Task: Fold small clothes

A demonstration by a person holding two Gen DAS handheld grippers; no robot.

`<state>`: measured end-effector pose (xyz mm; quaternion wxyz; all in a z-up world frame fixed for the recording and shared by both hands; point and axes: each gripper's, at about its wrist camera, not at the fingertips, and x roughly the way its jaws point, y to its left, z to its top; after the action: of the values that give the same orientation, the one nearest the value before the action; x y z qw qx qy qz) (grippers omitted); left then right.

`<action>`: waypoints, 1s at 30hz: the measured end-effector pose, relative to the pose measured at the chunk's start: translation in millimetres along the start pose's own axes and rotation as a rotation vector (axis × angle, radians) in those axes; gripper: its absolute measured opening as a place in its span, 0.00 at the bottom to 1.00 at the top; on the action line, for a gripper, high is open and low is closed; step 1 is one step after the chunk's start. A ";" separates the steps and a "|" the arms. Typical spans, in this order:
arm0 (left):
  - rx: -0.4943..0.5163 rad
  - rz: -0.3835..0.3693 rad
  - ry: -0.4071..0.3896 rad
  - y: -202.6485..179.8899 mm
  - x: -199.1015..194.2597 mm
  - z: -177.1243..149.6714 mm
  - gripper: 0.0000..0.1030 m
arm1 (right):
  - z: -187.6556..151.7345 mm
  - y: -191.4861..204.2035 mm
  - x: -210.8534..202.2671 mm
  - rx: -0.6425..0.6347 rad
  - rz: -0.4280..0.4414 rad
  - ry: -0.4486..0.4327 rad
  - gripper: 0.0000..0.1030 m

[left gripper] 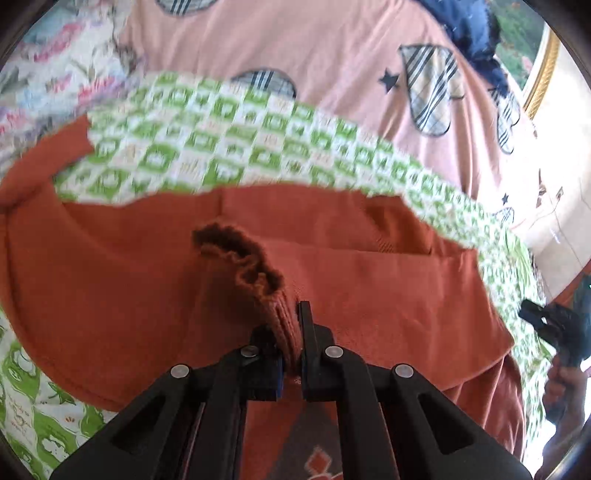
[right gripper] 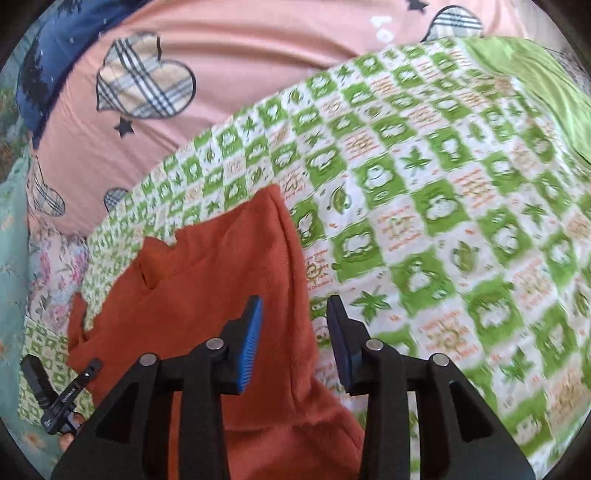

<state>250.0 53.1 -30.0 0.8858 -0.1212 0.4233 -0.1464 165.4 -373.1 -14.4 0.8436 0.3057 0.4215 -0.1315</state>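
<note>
A rust-orange knit garment (left gripper: 351, 273) lies spread on a green-and-white patterned cloth (left gripper: 221, 147). My left gripper (left gripper: 291, 332) is shut on the garment's ribbed cuff (left gripper: 255, 266), which bunches up between the fingers. In the right wrist view the same garment (right gripper: 221, 280) lies to the left and under my right gripper (right gripper: 295, 325), which is open and empty, its jaws spread just above the garment's right edge. The left gripper shows at the lower left of that view (right gripper: 59, 391).
A pink bedsheet with plaid hearts (right gripper: 155, 81) lies beyond the green cloth (right gripper: 443, 206). A dark blue cloth (left gripper: 469, 29) sits at the far edge. A floral fabric (left gripper: 55, 74) lies at the left. The other gripper and hand show at the right edge (left gripper: 557, 332).
</note>
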 end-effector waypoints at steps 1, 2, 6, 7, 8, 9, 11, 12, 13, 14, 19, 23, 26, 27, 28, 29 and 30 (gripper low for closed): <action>0.005 0.009 0.001 0.3 -0.2 -2.0 0.05 | 2.5 3.5 11.6 -0.016 -0.014 0.023 0.42; 0.009 0.019 0.000 -0.2 0.0 -3.0 0.05 | 3.4 5.0 21.2 -0.027 -0.024 0.044 0.43; 0.019 0.034 0.018 -2.8 6.3 -7.5 0.05 | 1.3 11.7 55.4 -0.093 -0.043 0.116 0.38; 0.028 0.038 0.019 -3.9 6.7 -8.2 0.05 | 0.4 13.6 55.4 -0.113 -0.042 0.110 0.11; 0.034 0.041 0.020 -4.4 6.5 -9.2 0.05 | 1.3 13.1 51.9 -0.114 -0.034 0.109 0.10; 0.038 0.042 0.019 -5.6 5.8 -9.0 0.05 | 5.2 10.0 41.8 -0.101 -0.017 0.075 0.10; 0.051 0.033 0.013 -11.4 2.1 -6.9 0.05 | 11.5 6.2 24.6 -0.102 -0.023 0.011 0.10; 0.063 0.025 0.005 -16.3 0.9 -4.9 0.05 | 14.1 1.1 20.1 -0.094 -0.031 -0.007 0.10; 0.077 0.010 -0.003 -21.8 0.4 -3.1 0.05 | 14.8 -1.3 22.8 -0.094 -0.043 0.001 0.10; 0.090 0.002 -0.008 -26.6 1.3 -2.4 0.05 | 13.9 -5.4 30.0 -0.093 -0.051 0.022 0.10; 0.111 0.031 0.031 -33.7 24.7 -3.9 0.05 | 4.0 -8.2 28.5 -0.075 -0.112 0.012 0.19; 0.116 0.027 0.040 -28.5 23.2 -8.0 0.07 | -16.0 30.6 -5.8 -0.172 -0.032 -0.074 0.23; 0.107 0.027 0.056 -25.5 26.1 -10.9 0.08 | -34.5 40.9 12.9 -0.218 0.000 0.047 0.23; 0.105 0.033 0.062 -25.2 26.9 -11.6 0.08 | -37.7 35.0 19.3 -0.223 -0.064 0.062 0.22; 0.102 0.032 0.066 -23.7 25.5 -13.0 0.09 | -38.5 21.4 22.2 -0.212 -0.133 0.057 0.16; 0.100 0.029 0.066 -23.2 23.7 -13.4 0.10 | -37.1 10.7 19.4 -0.185 -0.133 0.045 0.11; 0.103 0.025 0.065 -20.0 18.5 -16.1 0.12 | -34.2 -5.0 11.7 -0.121 -0.127 0.027 0.11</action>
<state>245.3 26.4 -46.3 0.8785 -0.0655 0.4451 -0.1608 148.6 -355.2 -41.3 0.8446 0.2284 0.4587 -0.1549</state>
